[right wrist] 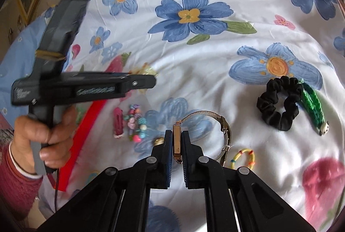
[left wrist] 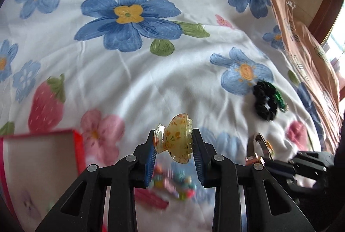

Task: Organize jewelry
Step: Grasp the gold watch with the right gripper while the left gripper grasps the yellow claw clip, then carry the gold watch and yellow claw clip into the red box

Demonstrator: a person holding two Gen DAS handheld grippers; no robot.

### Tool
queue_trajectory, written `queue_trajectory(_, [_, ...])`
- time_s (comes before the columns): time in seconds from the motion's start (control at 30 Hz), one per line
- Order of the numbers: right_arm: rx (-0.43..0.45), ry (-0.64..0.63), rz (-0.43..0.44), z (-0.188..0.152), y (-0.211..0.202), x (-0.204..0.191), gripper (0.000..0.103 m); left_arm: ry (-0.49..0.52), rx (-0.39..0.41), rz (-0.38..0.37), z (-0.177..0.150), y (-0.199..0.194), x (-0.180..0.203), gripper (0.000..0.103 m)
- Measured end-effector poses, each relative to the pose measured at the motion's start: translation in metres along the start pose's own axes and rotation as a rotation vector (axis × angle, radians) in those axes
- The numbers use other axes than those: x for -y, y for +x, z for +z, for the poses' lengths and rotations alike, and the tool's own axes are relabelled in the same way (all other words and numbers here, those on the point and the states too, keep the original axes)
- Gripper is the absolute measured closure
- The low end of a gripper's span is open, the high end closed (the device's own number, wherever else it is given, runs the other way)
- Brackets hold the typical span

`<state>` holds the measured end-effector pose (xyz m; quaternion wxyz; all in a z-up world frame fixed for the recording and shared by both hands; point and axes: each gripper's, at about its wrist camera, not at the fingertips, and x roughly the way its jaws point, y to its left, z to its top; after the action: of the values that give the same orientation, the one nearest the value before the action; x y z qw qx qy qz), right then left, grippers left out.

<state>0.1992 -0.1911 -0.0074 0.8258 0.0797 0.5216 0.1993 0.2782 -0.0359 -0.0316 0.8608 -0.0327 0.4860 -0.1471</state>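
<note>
My left gripper [left wrist: 174, 142] is shut on a yellow floral hair claw clip [left wrist: 174, 140] and holds it above the bed, just right of a red box [left wrist: 43, 158]. From the right wrist view the left gripper [right wrist: 148, 79] hangs over the box's red edge [right wrist: 86, 126]. My right gripper [right wrist: 177, 141] is shut on a gold watch [right wrist: 177, 141] whose metal mesh band [right wrist: 224, 130] loops to the right. The watch also shows in the left wrist view [left wrist: 258, 148]. A beaded bracelet [right wrist: 135, 124] and a maroon hair clip [right wrist: 118, 122] lie beside the box.
A black scrunchie [right wrist: 278, 102] and a green braided band [right wrist: 312, 109] lie at the right on the floral sheet [right wrist: 215, 59]. A small yellow hair tie [right wrist: 243, 158] lies near the watch band. A pink blanket [left wrist: 301, 38] borders the sheet at far right.
</note>
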Motion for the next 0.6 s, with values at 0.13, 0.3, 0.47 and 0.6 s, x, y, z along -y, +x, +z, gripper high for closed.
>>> queue_trajectory(0.13, [0.01,0.008,0.013,-0.001,-0.004,-0.009,0.096,-0.019,0.019,-0.006,-0.022,-0.03,-0.004,0.073])
queue_trajectory(0.3, [0.024,0.003,0.029,-0.002,-0.011,-0.024,0.096,-0.027,0.052,0.0,-0.045,-0.067,-0.007,0.073])
queue_trajectory(0.47, [0.035,-0.002,0.043,-0.003,-0.016,-0.037,0.096,-0.039,0.065,-0.009,-0.063,-0.091,-0.012,0.073])
queue_trajectory(0.6, [0.036,-0.008,0.052,-0.004,-0.02,-0.048,0.096,-0.056,0.078,-0.009,-0.076,-0.108,-0.018,0.073])
